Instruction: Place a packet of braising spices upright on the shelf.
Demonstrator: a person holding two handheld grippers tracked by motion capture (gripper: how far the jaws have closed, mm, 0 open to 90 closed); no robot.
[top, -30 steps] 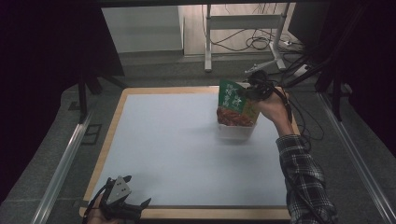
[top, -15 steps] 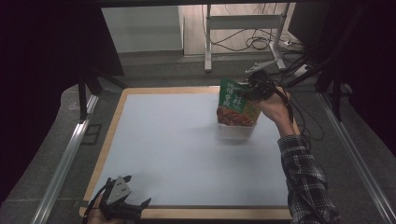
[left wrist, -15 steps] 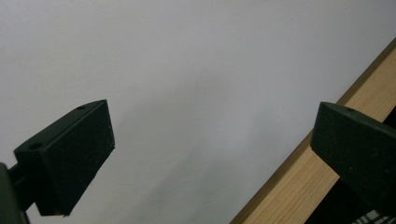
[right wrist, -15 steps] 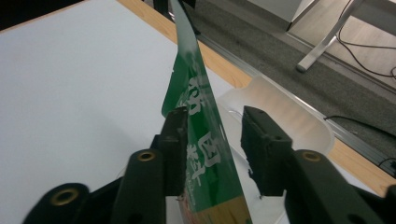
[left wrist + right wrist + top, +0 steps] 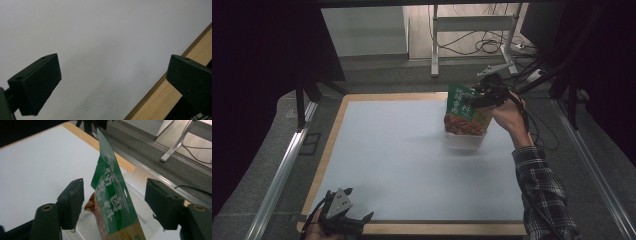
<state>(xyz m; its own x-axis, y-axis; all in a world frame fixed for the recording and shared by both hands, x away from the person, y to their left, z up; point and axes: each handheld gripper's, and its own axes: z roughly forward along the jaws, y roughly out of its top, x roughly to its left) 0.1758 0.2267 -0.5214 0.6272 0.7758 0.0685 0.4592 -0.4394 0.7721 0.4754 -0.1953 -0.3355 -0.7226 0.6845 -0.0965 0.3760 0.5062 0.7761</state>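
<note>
A green snack packet [image 5: 463,111] with white lettering and a red food picture stands upright in a clear plastic container [image 5: 465,142] at the table's far right. My right gripper [image 5: 478,98] is at the packet's top. In the right gripper view the packet [image 5: 113,202] sits between the two jaws with a gap on each side, so the right gripper [image 5: 116,195] is open, and the container [image 5: 140,177] lies beneath. My left gripper [image 5: 361,220] rests at the table's near left corner. The left gripper [image 5: 112,75] is open over the white mat with nothing in it.
A white mat [image 5: 402,150] covers the table, framed by a wooden border [image 5: 437,228]. Metal rails [image 5: 277,175] run along both sides. Beyond the far edge stand a desk frame [image 5: 472,30] and floor cables [image 5: 492,47]. A plaid sleeve [image 5: 542,195] comes in at the right.
</note>
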